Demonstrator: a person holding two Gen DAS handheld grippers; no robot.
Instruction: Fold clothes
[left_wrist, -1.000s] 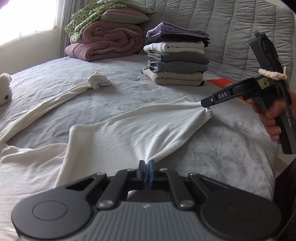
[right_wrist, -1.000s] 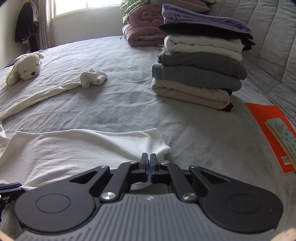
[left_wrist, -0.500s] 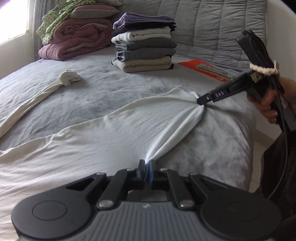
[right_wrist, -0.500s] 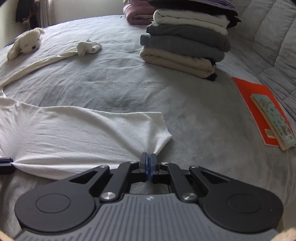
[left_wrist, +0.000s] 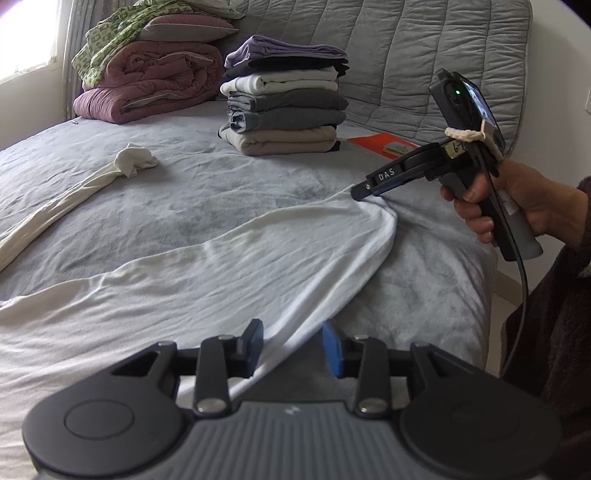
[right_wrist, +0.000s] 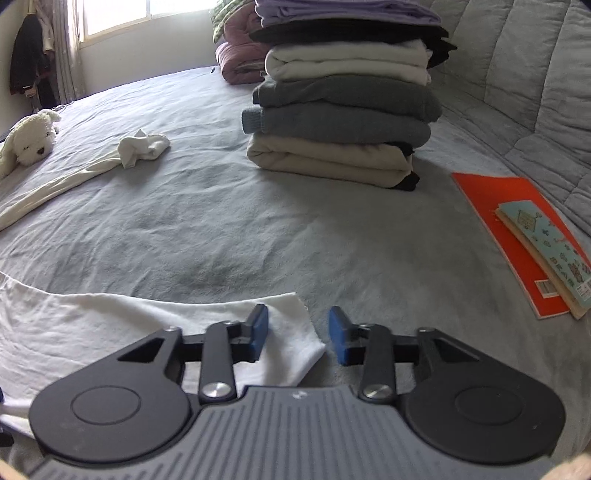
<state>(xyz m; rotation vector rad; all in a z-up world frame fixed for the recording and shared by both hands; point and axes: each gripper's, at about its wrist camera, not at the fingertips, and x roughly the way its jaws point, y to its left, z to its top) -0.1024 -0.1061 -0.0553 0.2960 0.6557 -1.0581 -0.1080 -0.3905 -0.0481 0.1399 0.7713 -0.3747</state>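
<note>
The grey bed (left_wrist: 192, 192) fills both views, with a stack of folded clothes (left_wrist: 284, 96) near the quilted headboard. Across its near edge lies the white garment (left_wrist: 229, 273), now slack where a second ago it was pulled taut between two pinched corners. The left gripper (left_wrist: 291, 345) is opening, the hem lying loose between its pads; the right gripper (right_wrist: 297, 334) is opening too, the corner resting untouched under it. The cloth seems laid out, probably ready for the next fold.
</note>
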